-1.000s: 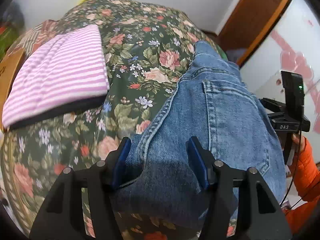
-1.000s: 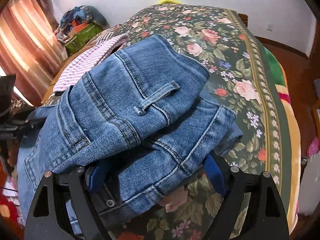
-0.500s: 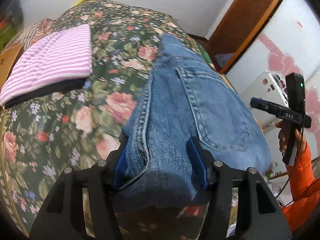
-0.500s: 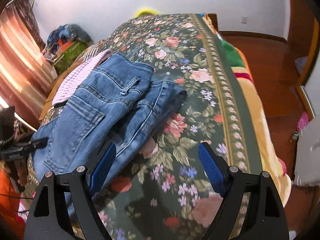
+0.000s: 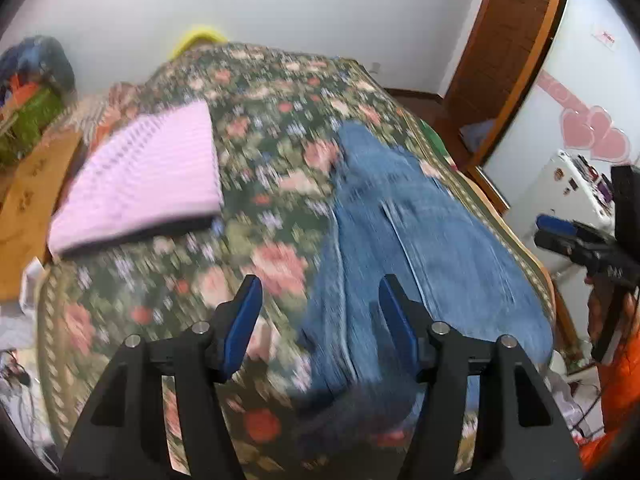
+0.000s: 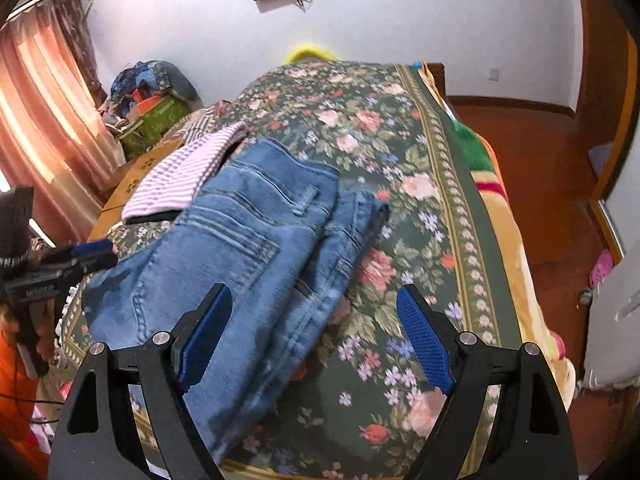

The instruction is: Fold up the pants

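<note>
We see the jeans (image 6: 240, 248) lying on the floral bedspread (image 6: 424, 208), folded over into a thick bundle with the back pocket up, just beside a striped folded garment (image 6: 188, 172). Both tongs are off the cloth: the right gripper (image 6: 316, 336) stands wide with nothing between its pads, and the left gripper (image 5: 320, 320) has its jaws opening — the denim shows past them, not pinched. We judge the folding largely done; the lower end near the bed's edge looks loose, so perhaps one more fold or a tidy-up remains — hard to say through the left view's blur
</note>
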`<control>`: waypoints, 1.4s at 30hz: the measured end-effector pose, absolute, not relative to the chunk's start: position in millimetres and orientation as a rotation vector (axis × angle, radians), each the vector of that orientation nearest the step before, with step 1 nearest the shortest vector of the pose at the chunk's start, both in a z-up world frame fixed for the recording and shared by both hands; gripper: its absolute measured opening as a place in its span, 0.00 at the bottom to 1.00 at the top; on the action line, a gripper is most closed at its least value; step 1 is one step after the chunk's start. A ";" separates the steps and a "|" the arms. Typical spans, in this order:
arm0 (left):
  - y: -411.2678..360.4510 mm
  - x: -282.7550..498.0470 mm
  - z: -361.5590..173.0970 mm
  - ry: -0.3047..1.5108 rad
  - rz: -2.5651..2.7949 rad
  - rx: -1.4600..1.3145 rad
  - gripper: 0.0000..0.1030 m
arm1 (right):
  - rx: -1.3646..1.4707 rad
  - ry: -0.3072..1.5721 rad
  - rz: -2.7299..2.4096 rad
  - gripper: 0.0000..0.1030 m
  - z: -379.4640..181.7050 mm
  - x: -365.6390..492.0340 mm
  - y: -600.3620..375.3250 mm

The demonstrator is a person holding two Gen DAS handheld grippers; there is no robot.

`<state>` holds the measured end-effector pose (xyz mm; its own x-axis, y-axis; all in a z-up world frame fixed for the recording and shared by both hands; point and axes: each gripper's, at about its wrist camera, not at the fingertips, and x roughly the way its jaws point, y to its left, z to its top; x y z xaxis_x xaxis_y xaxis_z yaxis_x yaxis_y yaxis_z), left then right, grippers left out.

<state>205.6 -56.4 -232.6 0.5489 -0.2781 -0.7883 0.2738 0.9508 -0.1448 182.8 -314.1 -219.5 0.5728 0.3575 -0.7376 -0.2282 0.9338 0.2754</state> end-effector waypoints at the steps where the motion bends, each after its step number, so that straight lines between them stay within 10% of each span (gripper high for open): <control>1: -56.5 213.6 -228.2 0.925 -0.324 0.000 0.60 | 0.156 0.896 0.346 0.80 -219.6 186.7 -311.7; 24: -97.3 351.7 -311.0 1.203 -0.590 -0.050 0.91 | 0.326 1.110 0.459 0.90 -299.5 255.4 -313.7; 29: -89.0 334.2 -307.3 1.168 -0.623 -0.096 0.70 | 0.402 1.137 0.563 0.67 -299.0 256.4 -309.6; 34: -74.2 302.9 -296.8 1.118 -0.569 -0.096 0.50 | 0.278 1.119 0.561 0.65 -281.9 253.2 -285.5; 42: -20.3 250.3 -283.7 1.076 -0.407 -0.136 0.46 | 0.153 1.096 0.687 0.64 -265.9 248.9 -222.6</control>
<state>250.3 -20.3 -283.7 0.4090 -0.3868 -0.8265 0.2563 0.9180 -0.3027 248.9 -222.6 -265.9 0.2748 0.5812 -0.7660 -0.4359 0.7854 0.4395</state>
